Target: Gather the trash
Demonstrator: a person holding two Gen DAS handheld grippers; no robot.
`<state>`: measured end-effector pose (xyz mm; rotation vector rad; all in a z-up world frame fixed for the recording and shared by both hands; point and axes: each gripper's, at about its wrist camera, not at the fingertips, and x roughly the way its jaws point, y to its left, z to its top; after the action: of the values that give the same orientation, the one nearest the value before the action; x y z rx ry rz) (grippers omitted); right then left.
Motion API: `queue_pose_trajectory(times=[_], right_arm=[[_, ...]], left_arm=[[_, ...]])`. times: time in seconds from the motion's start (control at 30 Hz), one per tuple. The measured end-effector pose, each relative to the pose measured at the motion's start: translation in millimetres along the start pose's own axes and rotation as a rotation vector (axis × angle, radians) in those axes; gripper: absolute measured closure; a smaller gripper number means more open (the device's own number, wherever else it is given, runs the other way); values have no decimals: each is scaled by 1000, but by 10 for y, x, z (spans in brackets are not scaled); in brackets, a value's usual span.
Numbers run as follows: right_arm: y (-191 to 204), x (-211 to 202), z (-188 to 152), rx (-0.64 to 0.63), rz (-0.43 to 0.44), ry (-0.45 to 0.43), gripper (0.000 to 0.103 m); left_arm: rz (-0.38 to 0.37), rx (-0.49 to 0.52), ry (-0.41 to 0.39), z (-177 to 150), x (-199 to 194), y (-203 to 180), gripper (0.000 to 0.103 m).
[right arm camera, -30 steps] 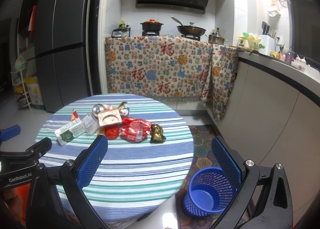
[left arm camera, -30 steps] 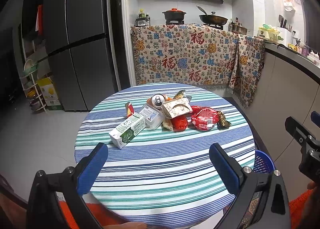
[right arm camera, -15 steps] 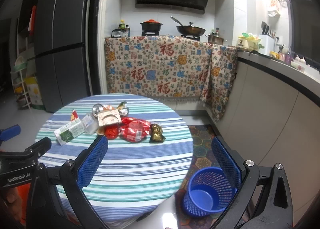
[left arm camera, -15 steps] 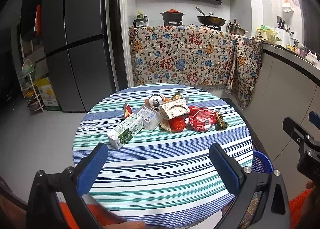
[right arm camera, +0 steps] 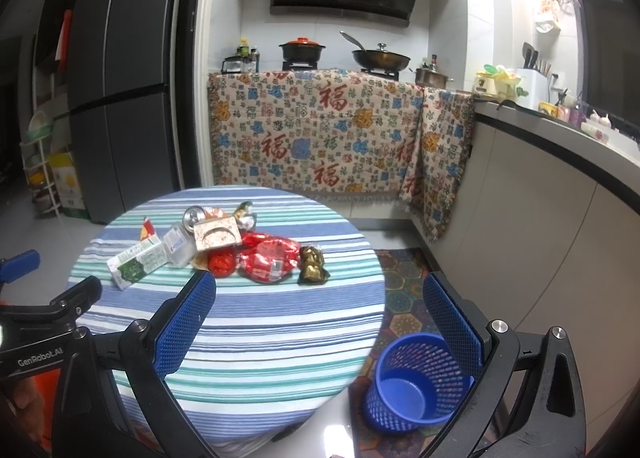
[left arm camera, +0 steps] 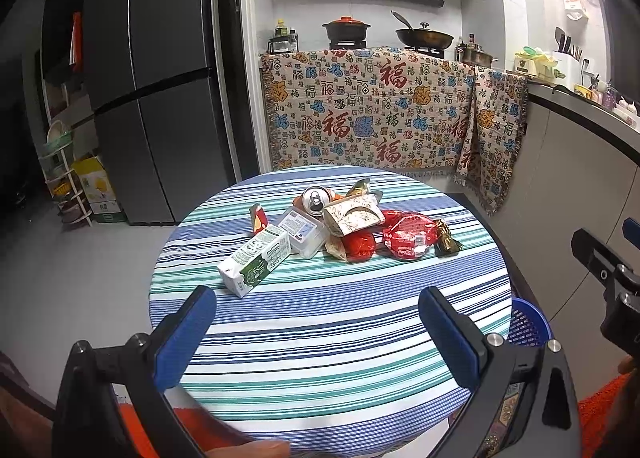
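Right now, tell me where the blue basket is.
The blue basket stands on the floor right of the striped table, low in the right wrist view, on the patterned mat.

Dim, sharp frames; dark fisheye edges

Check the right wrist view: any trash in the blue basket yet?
No, the blue basket on the floor shows a bare bottom, and the trash pile sits on the table.

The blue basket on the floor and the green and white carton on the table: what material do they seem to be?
Blue basket: probably plastic, an even blue with a fine mesh wall. Green and white carton: likely coated paperboard, with sharp folded edges and printed faces.
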<state>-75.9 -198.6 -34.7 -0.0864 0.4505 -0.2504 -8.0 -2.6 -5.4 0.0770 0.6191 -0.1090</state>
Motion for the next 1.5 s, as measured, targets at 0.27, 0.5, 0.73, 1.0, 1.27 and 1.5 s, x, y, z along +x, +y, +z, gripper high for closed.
queue_pose_trajectory(times=[0.27, 0.5, 0.73, 1.0, 1.27, 1.5], right_arm=[[7, 18, -25, 0, 7, 5, 0], [15, 33, -44, 4, 17, 6, 0], [-3, 181, -118, 23, 29, 24, 0], [45, 423, -225, 16, 44, 65, 0], [31, 883, -512, 32, 111, 119, 0], [-3, 1666, -909, 35, 144, 310, 0]], left_arm=[[0, -15, -2, -4, 19, 41, 0], [-19, -63, 11, -44, 98, 148, 0], [35, -87, 60, -182, 414, 458, 0], [-2, -85, 121, -383, 781, 736, 0], [-52, -80, 188, -518, 1202, 720, 0], [-48, -59, 268, -601, 1601, 543, 0]])
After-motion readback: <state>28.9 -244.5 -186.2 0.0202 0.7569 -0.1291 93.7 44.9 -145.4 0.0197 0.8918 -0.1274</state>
